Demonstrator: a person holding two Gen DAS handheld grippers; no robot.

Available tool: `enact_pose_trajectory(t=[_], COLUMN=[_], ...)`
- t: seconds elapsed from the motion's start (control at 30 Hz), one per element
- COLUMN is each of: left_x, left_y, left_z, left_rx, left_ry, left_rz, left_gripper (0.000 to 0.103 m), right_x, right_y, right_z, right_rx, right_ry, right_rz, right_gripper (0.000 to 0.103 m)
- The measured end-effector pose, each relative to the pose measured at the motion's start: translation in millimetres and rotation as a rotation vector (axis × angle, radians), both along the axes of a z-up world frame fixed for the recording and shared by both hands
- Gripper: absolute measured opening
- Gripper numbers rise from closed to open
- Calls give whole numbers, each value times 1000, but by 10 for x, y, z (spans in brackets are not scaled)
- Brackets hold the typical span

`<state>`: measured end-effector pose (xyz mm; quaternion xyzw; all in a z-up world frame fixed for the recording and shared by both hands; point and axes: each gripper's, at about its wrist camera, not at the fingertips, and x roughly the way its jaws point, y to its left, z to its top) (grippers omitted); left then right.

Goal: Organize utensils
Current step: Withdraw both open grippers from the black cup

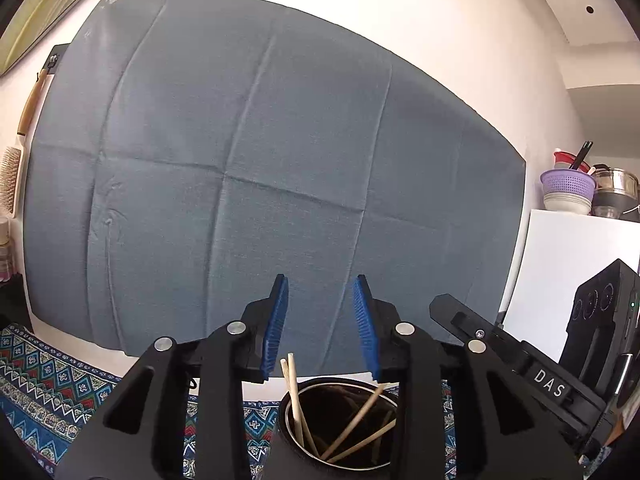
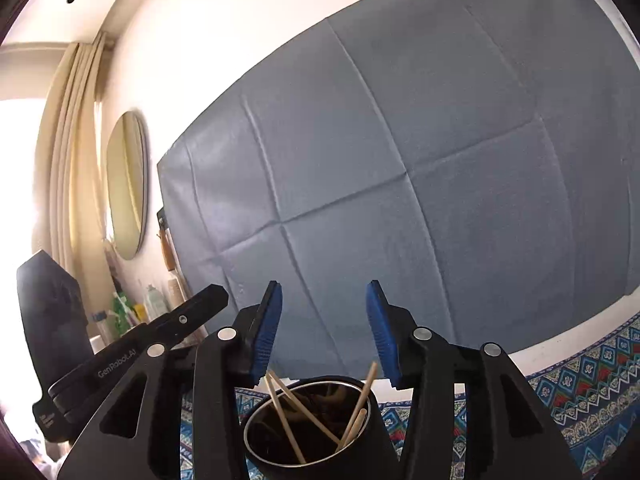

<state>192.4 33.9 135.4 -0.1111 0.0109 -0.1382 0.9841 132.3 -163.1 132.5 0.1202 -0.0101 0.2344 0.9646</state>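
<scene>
Both the left hand-held gripper [image 1: 321,326] and right hand-held gripper [image 2: 325,330] hang released (blue pads parted) above the round steel cup [image 2: 256,420] of pale wooden chopsticks [image 2: 286,420] at bottom centre.

Left wrist view: set just behind the left gripper [image 1: 320,320], raised, facing the blue-grey cloth [image 1: 256,152] on the wall, with the utensil cup [image 1: 340,424] close below the fingertips. Right wrist view: set behind the right gripper [image 2: 324,324], tilted, facing the same cloth [image 2: 420,168] from further right, cup [image 2: 308,424] equally near. Shared: cloth, cup with chopsticks [image 1: 294,392], patterned tablecloth [image 1: 40,376]; each gripper visible at the other's side edge
</scene>
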Motion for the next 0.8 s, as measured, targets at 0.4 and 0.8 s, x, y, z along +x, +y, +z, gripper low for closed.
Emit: enact_pose_trajectory(t=[0.4, 0.8], left_x=[-457, -709], left_y=[117, 222], left_z=[329, 345], left_rx=[32, 107], left_ry=[59, 172], left_rz=[12, 110], left_gripper=[87, 94], right_x=[-742, -1053], right_y=[114, 1], right_z=[389, 506], right_rx=[-123, -113], right_ry=[-96, -52], right_rz=[-48, -116], right_gripper=[86, 88])
